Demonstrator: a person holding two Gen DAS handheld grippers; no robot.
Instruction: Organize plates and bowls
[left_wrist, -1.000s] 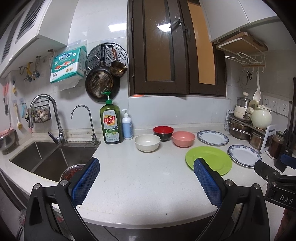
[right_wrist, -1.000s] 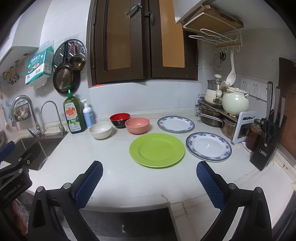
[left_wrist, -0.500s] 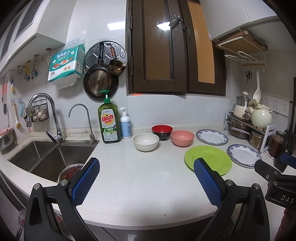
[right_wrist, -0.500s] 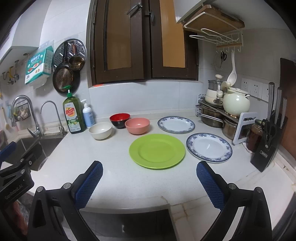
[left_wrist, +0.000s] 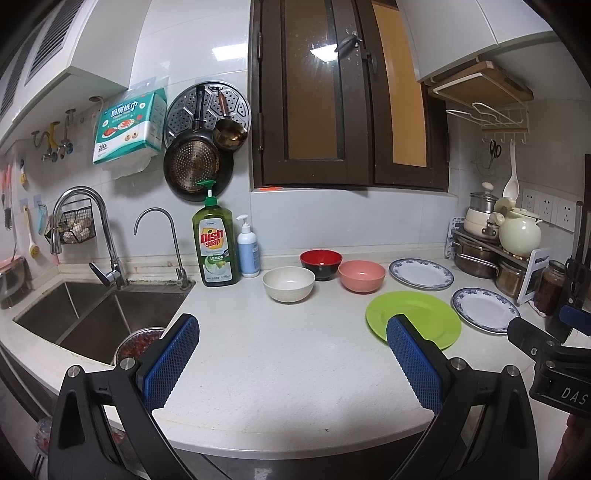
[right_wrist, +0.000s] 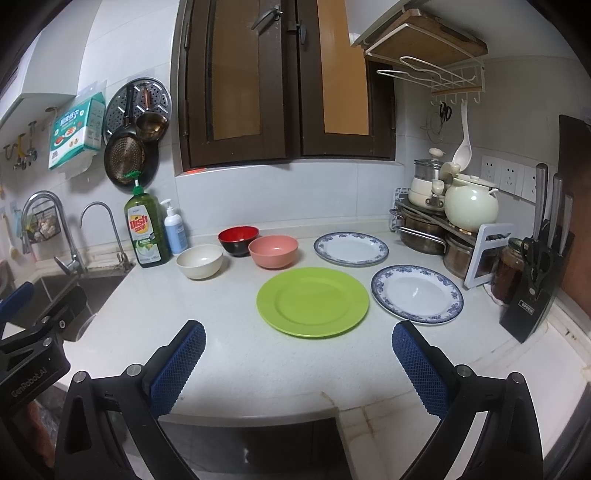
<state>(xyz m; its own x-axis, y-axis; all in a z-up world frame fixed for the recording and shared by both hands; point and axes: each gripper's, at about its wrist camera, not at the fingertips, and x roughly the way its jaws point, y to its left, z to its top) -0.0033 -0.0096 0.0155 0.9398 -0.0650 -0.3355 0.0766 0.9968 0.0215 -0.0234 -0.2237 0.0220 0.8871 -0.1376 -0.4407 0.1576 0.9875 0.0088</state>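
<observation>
At the bottom of each wrist view I see my left gripper (left_wrist: 291, 360) and right gripper (right_wrist: 299, 363) spread wide, empty. Mid-frame on the counter (right_wrist: 258, 354) sit three bowls (right_wrist: 273, 251) and three plates (right_wrist: 313, 301), unstacked.

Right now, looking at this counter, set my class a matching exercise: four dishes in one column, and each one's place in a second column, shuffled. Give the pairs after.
Column A
1. red bowl
2. green plate
3. cream bowl
4. pink bowl

Column B
a. nearest the soap bottle
b. closest to the front counter edge
c. farthest back, behind the other two bowls
d. between the red bowl and the far blue-rimmed plate

Pairs: 1-c, 2-b, 3-a, 4-d
</observation>
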